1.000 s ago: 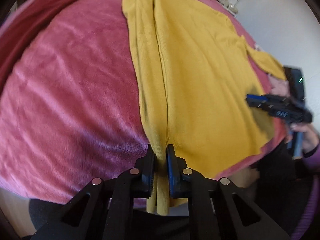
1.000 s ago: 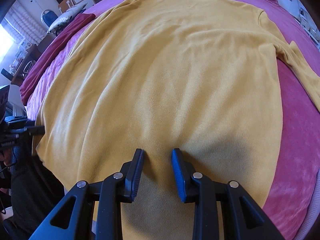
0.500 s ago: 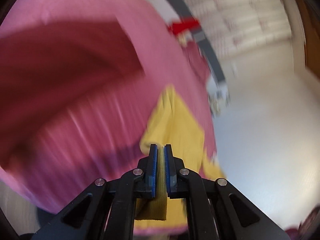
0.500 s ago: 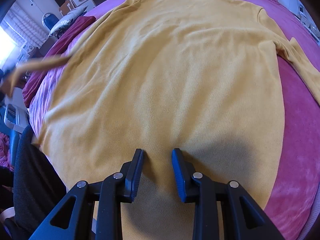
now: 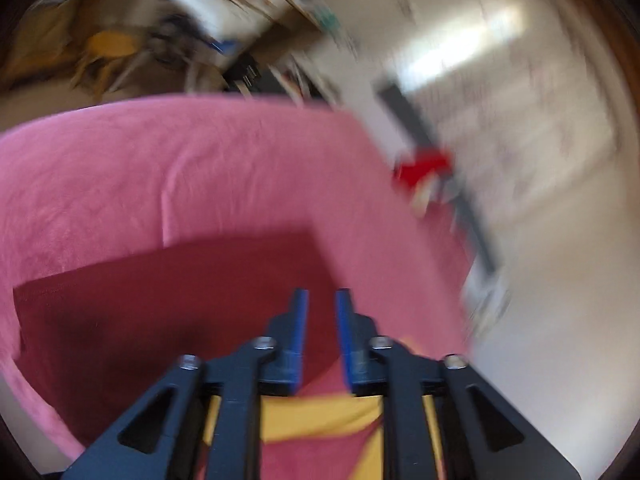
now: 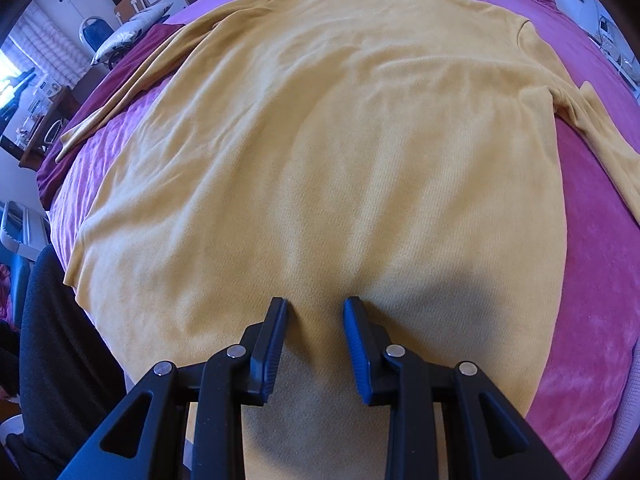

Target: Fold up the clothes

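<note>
The left gripper (image 5: 321, 300) is opening, nothing between its jaws, above the maroon cloth (image 5: 160, 300). The right gripper (image 6: 315, 308) stands parted, tips pressing the yellow sweater (image 6: 340, 152); only its view shows the sweater spread flat over the pink bed (image 6: 592, 280).

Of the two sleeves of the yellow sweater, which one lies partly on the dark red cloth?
The sleeve on the picture's left: its upper part crosses the dark red cloth. The other sleeve rests on pink bedding only.
</note>
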Demonstrator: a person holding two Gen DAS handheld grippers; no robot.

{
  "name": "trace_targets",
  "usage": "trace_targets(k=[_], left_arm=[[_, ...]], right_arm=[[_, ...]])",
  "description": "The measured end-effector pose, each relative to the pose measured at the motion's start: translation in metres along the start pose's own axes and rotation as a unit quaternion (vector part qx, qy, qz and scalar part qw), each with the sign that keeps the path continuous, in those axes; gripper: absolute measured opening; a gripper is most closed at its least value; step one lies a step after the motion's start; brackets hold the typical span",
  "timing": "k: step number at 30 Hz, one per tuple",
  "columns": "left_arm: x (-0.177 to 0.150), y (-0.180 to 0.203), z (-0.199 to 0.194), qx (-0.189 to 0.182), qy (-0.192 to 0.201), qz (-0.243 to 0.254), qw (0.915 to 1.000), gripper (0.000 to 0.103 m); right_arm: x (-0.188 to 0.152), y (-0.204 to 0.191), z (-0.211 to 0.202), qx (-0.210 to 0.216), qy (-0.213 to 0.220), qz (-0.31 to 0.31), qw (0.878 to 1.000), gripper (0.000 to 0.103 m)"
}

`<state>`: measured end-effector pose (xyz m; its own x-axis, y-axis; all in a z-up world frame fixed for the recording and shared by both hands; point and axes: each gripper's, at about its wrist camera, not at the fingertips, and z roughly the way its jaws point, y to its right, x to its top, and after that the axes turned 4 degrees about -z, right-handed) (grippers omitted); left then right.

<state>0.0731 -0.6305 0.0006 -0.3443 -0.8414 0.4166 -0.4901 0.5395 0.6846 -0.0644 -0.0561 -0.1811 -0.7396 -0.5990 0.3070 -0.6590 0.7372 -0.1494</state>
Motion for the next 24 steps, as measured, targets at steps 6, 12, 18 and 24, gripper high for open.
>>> trace_targets(k=[6,12,18,24], left_arm=[[-0.072,0.020,0.057,0.121,-0.135,0.198,0.9634,0.063],[-0.113,0.053,0.096,0.148,-0.171,0.424,0.8767,0.063],[-0.125,0.032,0.149,0.184,-0.235,0.455,0.8389,0.041],[-0.103,0.030,0.124,0.148,-0.227,0.393,0.8785,0.012]], right_arm=[[-0.001,-0.004,-0.002,-0.003,-0.008,-0.003,1.000,0.030],[-0.003,-0.009,-0.004,-0.012,-0.012,-0.003,1.000,0.030],[-0.003,-0.013,-0.004,-0.014,-0.016,-0.002,1.000,0.031],[0.006,-0.001,-0.002,-0.010,-0.021,-0.006,1.000,0.030]])
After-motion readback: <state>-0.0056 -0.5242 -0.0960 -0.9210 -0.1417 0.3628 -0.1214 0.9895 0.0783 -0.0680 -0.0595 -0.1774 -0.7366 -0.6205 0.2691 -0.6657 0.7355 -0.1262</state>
